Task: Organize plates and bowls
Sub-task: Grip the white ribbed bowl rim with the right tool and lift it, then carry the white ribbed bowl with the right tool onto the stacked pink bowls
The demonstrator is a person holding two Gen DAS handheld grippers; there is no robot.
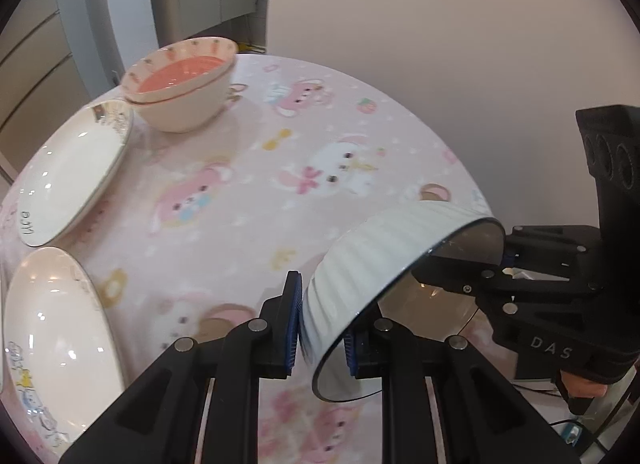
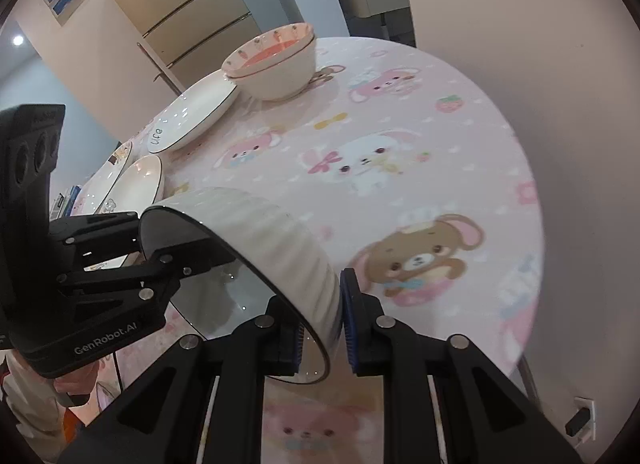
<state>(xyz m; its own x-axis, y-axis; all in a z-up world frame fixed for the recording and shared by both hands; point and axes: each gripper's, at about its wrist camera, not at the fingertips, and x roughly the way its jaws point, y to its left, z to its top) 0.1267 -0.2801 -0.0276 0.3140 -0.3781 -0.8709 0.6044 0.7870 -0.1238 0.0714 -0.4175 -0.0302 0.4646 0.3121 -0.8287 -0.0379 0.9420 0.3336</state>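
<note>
A white ribbed bowl [image 1: 384, 260] with a dark rim is held above the table by both grippers, one on each side of its rim. My left gripper [image 1: 322, 328] is shut on its near rim. My right gripper [image 2: 322, 328] is shut on the opposite rim, where the ribbed bowl [image 2: 280, 240] fills the near view. Two stacked cream bowls with a pink inside [image 1: 184, 84] stand at the table's far left; they also show in the right wrist view [image 2: 276, 64]. A white plate [image 1: 72, 172] lies beside them, and another plate [image 1: 56, 332] lies nearer.
The round table [image 1: 248, 192] has a pink cartoon-animal cloth. In the right wrist view the white plate [image 2: 192, 116] and two more plates [image 2: 136, 184] lie along the left edge. A fridge [image 2: 192, 12] and a wall stand behind.
</note>
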